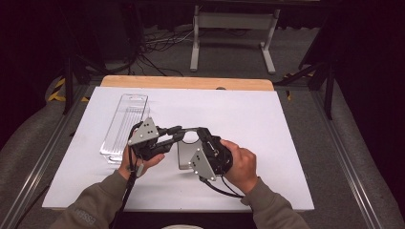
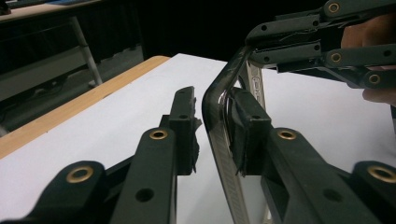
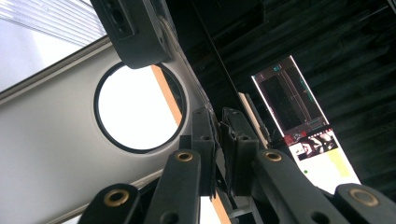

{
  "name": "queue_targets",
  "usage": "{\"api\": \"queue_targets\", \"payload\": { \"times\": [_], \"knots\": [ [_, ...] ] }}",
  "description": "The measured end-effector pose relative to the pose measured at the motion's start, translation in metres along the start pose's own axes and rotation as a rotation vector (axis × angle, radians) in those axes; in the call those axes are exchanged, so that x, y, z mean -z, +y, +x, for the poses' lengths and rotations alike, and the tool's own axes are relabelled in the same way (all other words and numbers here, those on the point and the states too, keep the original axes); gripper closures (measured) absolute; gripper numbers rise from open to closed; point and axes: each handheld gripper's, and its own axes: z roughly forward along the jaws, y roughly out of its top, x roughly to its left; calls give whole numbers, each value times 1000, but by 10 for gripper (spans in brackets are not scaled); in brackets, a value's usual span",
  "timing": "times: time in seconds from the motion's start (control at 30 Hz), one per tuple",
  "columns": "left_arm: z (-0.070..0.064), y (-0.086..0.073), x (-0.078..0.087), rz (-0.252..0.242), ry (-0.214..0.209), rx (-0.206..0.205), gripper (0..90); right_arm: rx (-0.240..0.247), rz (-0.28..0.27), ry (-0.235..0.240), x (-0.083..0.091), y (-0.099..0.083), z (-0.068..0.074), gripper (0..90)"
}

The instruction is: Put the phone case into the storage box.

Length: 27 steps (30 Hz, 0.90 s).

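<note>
Both grippers are on one workpiece: a flat grey metal plate [image 1: 185,153] with a round hole near its far end and a rim bent over at the edge, held up off the white table sheet [image 1: 248,119] near the centre of the high view. Right gripper [image 1: 199,132]: reaches toward 11 o'clock; in its own view the jaws are closed to a thin gap on the plate's edge, so it looks to have a firm pinch. Left gripper [image 1: 177,133]: reaches toward 3 o'clock; in its own view the jaws stand partly open, straddling the curved rim [image 2: 215,100], one pad against it, the other just clear. The plate's long axis runs about 12 to 6. Judgement: the left is nearer the free rim and needs only to close. Clear plastic case [image 1: 125,125] lies at 9 o'clock, well apart.
</note>
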Motion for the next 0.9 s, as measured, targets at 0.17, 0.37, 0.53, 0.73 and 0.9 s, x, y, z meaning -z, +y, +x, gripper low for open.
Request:
{"api": "queue_targets", "payload": {
  "times": [0.17,0.37,0.53,0.73,0.9],
  "knots": [
    [-2,0,1,9,13,-7,768,1,3,-1,0,1,2,840],
    [-3,0,4,-7,32,-35,797,0,3,2,1,3,3,836],
    [-4,1,6,-23,37,-36,799,-8,-3,1,2,5,4,841],
    [-4,2,9,-23,31,-45,800,-22,-14,2,3,5,4,835],
    [-4,2,11,-29,26,-51,800,-65,-32,14,4,4,2,811]
  ]
}}
